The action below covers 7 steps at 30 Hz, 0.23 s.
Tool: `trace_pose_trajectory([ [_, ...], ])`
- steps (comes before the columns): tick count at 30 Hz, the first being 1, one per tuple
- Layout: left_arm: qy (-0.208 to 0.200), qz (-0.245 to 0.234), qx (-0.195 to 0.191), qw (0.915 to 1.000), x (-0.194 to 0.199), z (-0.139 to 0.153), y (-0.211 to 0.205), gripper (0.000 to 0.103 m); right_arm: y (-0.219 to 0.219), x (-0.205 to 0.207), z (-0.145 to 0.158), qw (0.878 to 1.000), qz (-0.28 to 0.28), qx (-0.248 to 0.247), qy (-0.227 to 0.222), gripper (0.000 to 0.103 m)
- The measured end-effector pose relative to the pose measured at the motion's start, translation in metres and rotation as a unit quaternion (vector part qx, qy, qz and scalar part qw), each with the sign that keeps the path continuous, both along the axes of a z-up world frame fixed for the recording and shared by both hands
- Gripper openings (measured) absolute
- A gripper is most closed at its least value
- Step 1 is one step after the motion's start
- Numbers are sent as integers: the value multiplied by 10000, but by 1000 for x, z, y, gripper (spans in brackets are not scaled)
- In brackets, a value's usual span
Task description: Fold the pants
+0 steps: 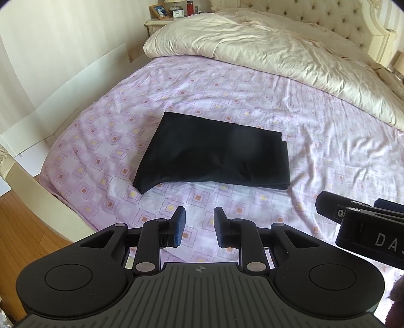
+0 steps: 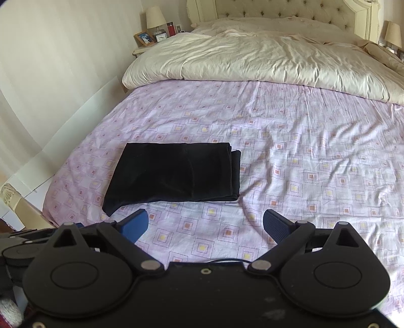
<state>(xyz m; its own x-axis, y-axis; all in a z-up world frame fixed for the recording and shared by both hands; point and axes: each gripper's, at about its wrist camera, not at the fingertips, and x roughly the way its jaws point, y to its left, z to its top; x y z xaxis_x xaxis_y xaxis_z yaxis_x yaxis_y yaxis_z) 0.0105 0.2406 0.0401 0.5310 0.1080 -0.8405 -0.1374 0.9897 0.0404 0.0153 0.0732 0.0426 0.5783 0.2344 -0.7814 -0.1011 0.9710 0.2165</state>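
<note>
Both tools hang low over the near edge of the bed, holding nothing. On the left, the left gripper (image 1: pixel 199 224) has its ribbed blue pads a narrow gap apart, with patterned sheet showing between them. Just to its right, the right gripper (image 2: pixel 205 228) is spread much wider, its pads well apart; seen from the left camera its black body carries white letters, of which only "DA" can be read before the frame cuts them off

Beyond the fingertips lie the pants (image 1: pixel 214 154), black, soft and matte, folded into a flat, roughly rectangular stack on the bed sheet (image 1: pixel 315 131). Their left front corner droops to a point, and on the right side the stacked layers show as stepped edges. They sit toward the left half of the bed, apart from both tools

Wrinkled lilac sheet printed with small squares stretches open to the right of the pants and behind them, up to a crumpled cream duvet (image 2: pixel 252 55). Far back stands a tufted headboard (image 2: pixel 290 10), and at the far left a nightstand with a lamp (image 2: pixel 154 17)
</note>
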Motion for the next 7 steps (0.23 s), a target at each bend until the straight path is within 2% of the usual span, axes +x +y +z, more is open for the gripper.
trace_pose_trajectory([
  [7,-5,-34,-20,10000,13,-5,12,24,8,12,-4,9999,-88,-8,78,103],
])
